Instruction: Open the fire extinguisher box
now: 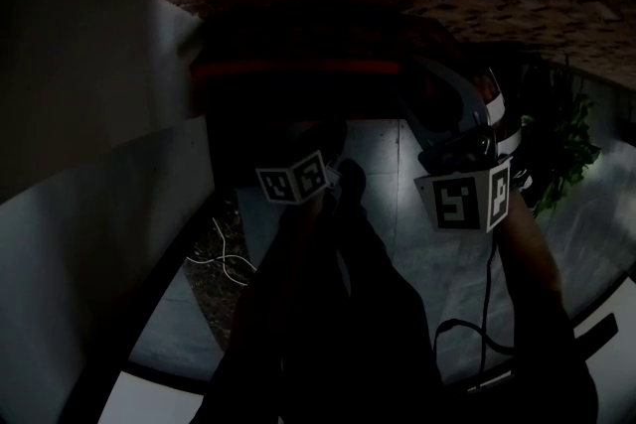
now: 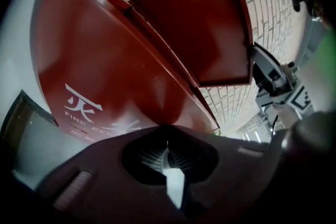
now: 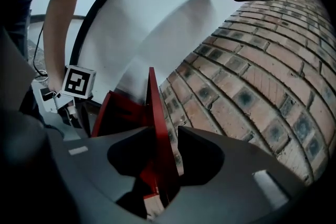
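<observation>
A red metal fire extinguisher box is seen close in front of the brick wall. Its broad front panel is marked in white with Chinese characters and, beneath them, the letters "FIRE EXT", the rest being cut off. The box is open: its red lid is raised clear of the body, and a plain, unmarked face is shown with the brick wall behind it. In the right gripper view the lid is seen edge-on as a thin red sheet, upright, just beside the brick wall.
</observation>
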A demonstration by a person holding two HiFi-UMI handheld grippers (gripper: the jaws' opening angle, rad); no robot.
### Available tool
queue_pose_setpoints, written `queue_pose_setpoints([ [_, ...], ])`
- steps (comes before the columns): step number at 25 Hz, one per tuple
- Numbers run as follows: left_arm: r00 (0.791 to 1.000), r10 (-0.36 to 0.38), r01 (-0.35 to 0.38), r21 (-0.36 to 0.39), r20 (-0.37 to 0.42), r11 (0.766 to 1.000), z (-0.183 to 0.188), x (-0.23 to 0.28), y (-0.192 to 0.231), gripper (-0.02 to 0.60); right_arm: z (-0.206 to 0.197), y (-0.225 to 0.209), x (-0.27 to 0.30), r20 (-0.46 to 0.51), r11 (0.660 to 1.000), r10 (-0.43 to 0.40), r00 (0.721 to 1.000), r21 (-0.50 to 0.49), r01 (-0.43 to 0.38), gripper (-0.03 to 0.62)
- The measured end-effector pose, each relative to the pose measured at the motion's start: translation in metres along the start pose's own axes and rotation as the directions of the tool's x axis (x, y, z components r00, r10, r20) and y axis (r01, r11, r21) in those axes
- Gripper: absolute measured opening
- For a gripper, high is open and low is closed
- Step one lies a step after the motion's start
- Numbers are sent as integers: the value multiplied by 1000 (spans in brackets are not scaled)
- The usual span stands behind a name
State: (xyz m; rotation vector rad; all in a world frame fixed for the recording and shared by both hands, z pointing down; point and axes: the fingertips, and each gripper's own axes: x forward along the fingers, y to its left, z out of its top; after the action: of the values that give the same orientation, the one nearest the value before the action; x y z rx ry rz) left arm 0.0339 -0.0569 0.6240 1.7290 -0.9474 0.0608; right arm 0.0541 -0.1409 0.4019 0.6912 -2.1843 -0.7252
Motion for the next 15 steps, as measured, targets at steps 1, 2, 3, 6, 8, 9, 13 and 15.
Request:
queue_pose_setpoints([
  [1, 1000, 2, -2, 1, -1, 1000, 0, 0, 0, 3, 0, -3, 1, 4, 1000, -4, 1000, -5, 4, 137],
  [2, 1000, 5, -5, 3, -3, 1000, 0, 1, 1, 3, 0, -6, 2, 7, 1000, -8, 1000, -9, 8, 137],
  [3, 1000, 9, -9, 6, -7, 1000, -1, 1, 1, 3, -1, -10, 4, 11, 1000, -12, 1000, -13, 12, 137],
  [6, 1000, 19, -19, 11, -18, 1000, -2, 1, 1, 3, 0, -23, 9, 21, 1000, -24, 999, -16, 24, 139],
  [8, 1000, 20, -20, 8, -19, 1000, -2, 1, 1, 2, 0, -31, 14, 25, 999, -33, 999, -21, 33, 142],
  [9, 1000, 20, -20, 5, -20, 1000, -2, 1, 1, 3, -1, -35, 16, 26, 999, -37, 999, -25, 38, 143],
  [13, 999, 17, -17, 0, -33, 1000, -2, 1, 1, 3, -3, -49, 26, 21, 998, -54, 998, -34, 55, 149],
  [15, 999, 15, -15, 0, -40, 1000, -2, 1, 1, 3, -5, -55, 31, 15, 997, -62, 998, -35, 63, 150],
])
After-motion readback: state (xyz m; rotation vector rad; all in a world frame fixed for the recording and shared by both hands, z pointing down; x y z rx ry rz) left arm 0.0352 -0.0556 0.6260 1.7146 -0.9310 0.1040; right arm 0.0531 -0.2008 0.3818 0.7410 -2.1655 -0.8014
